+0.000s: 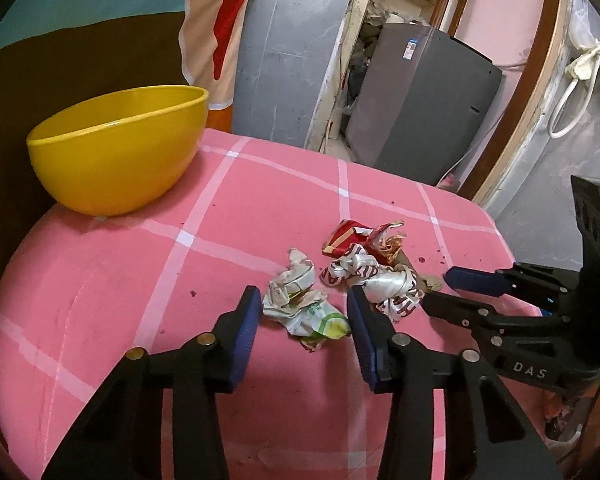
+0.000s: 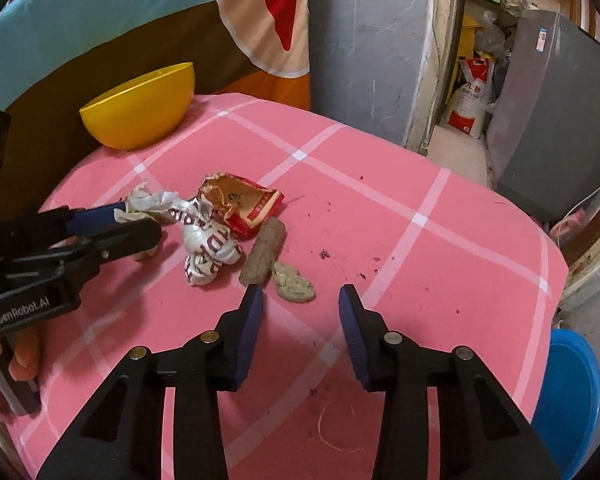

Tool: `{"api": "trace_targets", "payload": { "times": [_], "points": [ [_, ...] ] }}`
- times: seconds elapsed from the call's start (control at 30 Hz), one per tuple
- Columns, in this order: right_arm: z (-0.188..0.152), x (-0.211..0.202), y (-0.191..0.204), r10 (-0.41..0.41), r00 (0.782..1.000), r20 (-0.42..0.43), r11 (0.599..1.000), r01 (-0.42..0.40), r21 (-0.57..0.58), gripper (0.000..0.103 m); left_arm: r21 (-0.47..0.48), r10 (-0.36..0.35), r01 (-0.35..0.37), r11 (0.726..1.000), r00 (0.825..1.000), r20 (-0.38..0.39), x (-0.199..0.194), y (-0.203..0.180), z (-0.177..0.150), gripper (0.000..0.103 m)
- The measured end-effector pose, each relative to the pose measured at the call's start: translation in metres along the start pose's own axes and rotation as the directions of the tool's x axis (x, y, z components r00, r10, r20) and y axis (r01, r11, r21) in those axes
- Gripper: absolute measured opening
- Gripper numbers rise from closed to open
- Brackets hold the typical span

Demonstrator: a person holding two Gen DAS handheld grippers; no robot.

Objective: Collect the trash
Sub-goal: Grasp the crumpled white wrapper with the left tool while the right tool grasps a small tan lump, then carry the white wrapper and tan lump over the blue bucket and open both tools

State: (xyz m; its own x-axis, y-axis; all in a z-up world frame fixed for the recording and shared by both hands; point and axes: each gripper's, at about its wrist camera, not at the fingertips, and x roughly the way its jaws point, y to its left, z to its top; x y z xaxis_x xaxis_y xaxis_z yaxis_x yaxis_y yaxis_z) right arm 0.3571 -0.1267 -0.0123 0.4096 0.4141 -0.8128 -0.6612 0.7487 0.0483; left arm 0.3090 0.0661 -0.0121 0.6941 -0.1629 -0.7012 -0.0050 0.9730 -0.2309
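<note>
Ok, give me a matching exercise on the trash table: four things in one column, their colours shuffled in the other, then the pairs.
Things:
1. bowl
2. torn packet
3. wrapper between the left tongs
4. lump nearest the right tongs

Colours:
A. beige
B. yellow
C. red
D. white and green

Pairs: 1-B, 2-C, 3-D, 4-A
</note>
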Motion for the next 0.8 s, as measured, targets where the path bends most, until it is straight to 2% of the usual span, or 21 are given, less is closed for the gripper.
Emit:
{"api": "trace_targets", "payload": {
  "times": [0.07,0.17,0.3,0.53,0.67,0.8],
  "points": [
    [0.004,0.004,0.002,0.001,1.000,-0.007,1.000,-0.001,-0.011,0.031,0.003,-0.001,0.001,1.000,1.000,-0.001,0.000,-0.001,0.000,0.032],
    [0.005,0.005,0.008,0.003,1.000,-0.008,0.999,-0.003,-0.038,0.017,0.006,-0.001,0.001,1.000,1.000,0.002,-0.002,-0.002,0.000,0.026],
    [0.003,0.002,0.009,-0.004,1.000,-0.003,0.999,0.004,-0.044,0.017,0.018,0.007,-0.007,1.000,1.000,0.012,-0.005,-0.006,0.000,0.017],
    [-0.008,-0.010,0.005,0.003,0.999,0.036,1.000,-0.002,-0.010,0.016,0.050,0.023,-0.025,0.998,0.999,0.046,-0.017,-0.016,-0.005,0.016],
    [-0.019,-0.020,0.002,-0.001,0.996,0.089,1.000,0.000,0.010,0.016,0.061,0.017,-0.022,0.998,0.997,0.081,-0.027,-0.027,-0.006,0.016],
    [-0.028,-0.048,-0.005,-0.016,0.979,0.201,0.999,0.005,0.054,0.016,0.089,0.007,-0.019,0.996,0.991,0.135,-0.040,-0.041,-0.005,0.016]
  ]
}}
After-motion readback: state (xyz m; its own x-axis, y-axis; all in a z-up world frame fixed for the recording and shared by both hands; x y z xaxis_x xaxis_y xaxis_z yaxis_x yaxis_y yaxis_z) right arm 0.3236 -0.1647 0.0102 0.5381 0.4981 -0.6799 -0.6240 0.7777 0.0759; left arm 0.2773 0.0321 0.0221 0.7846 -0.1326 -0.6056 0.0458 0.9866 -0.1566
